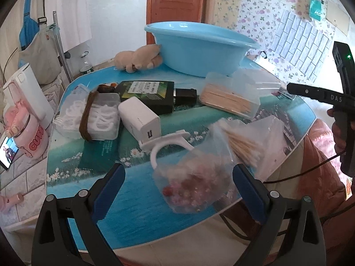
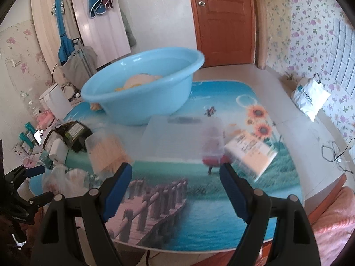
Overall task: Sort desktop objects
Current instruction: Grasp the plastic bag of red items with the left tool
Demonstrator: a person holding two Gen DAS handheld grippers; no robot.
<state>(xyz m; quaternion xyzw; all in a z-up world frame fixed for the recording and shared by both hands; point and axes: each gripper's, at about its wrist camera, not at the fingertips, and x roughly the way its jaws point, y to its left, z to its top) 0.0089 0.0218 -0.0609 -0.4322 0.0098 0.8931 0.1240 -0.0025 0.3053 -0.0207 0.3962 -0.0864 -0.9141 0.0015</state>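
Desktop clutter lies ahead of your spread left gripper (image 1: pixel 177 190), a clear bag of reddish bits (image 1: pixel 190 188) between its fingers, while your right gripper (image 2: pixel 175 190) gapes before the blue basin (image 2: pixel 142 86).

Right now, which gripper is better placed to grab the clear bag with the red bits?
Left. The left gripper is open, its fingers either side of the clear bag at the table's near edge. The right gripper is open too, but faces a clear box further along.
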